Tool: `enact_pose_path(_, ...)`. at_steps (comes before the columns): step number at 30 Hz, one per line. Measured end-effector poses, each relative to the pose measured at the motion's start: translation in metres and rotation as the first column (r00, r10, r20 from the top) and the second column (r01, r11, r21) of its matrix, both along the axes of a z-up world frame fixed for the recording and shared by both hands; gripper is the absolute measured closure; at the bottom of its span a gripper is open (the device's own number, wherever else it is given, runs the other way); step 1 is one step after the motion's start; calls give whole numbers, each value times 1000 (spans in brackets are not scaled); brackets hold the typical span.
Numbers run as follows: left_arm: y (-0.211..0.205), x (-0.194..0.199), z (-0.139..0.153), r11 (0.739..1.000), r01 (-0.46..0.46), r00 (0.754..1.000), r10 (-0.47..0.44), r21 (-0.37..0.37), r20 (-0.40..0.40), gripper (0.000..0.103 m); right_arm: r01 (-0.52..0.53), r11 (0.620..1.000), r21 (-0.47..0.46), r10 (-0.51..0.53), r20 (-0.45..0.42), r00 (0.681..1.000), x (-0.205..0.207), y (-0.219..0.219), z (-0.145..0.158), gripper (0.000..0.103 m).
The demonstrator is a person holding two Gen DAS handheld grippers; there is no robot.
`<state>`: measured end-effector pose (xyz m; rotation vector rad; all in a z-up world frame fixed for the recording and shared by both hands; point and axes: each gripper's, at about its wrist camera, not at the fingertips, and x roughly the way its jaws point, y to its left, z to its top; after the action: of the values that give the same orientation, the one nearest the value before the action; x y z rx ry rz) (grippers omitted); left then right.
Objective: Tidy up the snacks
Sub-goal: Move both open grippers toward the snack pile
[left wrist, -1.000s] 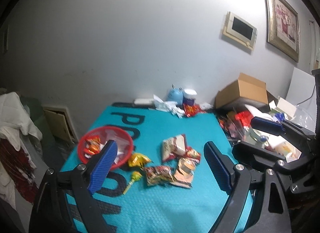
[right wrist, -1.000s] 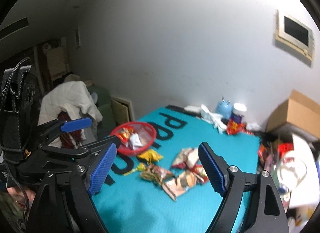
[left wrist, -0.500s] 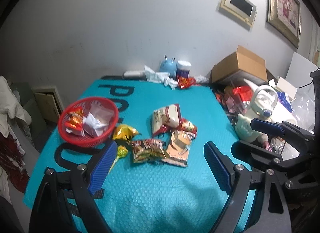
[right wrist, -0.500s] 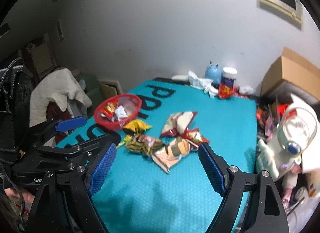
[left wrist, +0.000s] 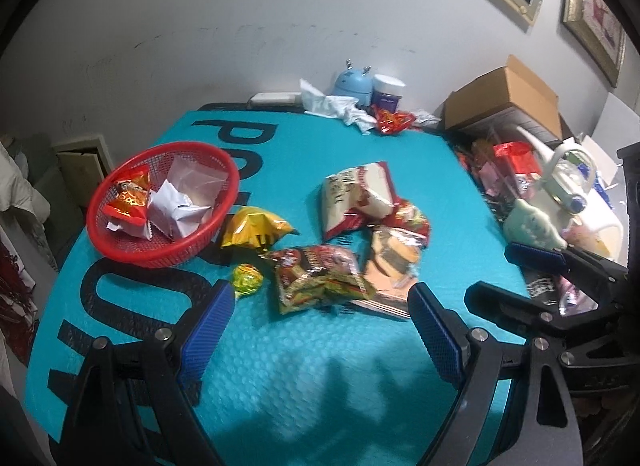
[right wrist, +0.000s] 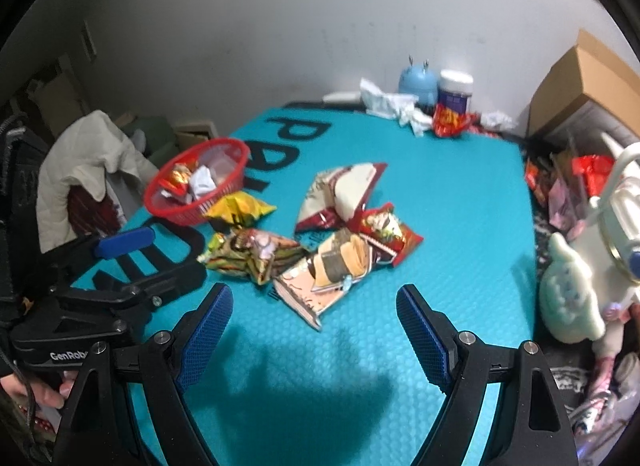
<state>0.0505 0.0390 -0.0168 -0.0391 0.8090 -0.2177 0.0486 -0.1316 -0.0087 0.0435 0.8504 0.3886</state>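
Several snack packets lie in a heap mid-table on the teal mat (left wrist: 320, 366): a white-and-red bag (left wrist: 356, 193), a brown noodle packet (left wrist: 320, 278), a pink biscuit packet (left wrist: 394, 266), a yellow bag (left wrist: 252, 227) and a yellow candy (left wrist: 247, 280). A red basket (left wrist: 160, 201) at the left holds a red packet and white wrappers. My left gripper (left wrist: 320, 326) is open and empty, above the mat just short of the heap. My right gripper (right wrist: 312, 322) is open and empty, near the biscuit packet (right wrist: 332, 270). The basket shows in the right wrist view (right wrist: 196, 185).
At the table's back stand a blue gadget (left wrist: 354, 83), a jar (left wrist: 386, 91), tissues and a red packet (left wrist: 394, 121). A cardboard box (left wrist: 504, 101) and cluttered items with a white kettle (left wrist: 568, 181) crowd the right edge. Clothes (right wrist: 84, 169) hang at the left.
Both grippers have moved forward and tilted down toward the snack heap, which now looks larger and nearer. Both stay open. Nothing on the table has moved.
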Motion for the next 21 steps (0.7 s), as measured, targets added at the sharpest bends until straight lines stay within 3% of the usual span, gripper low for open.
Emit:
enact_pose_path(6, 13, 22, -14, 1000, -15, 1000, 15, 13, -17, 14, 23, 1000, -3, -24, -77, 997, 29, 6, -25, 18)
enact_pose_path(14, 31, 43, -29, 999, -36, 998, 34, -34, -57, 14, 57, 998, 5, -55, -165, 985, 67, 12, -55, 18)
enact_pose_path(21, 33, 52, -34, 997, -30, 996, 23, -75, -80, 14, 56, 998, -13, -57, -179, 982, 87, 22, -69, 18)
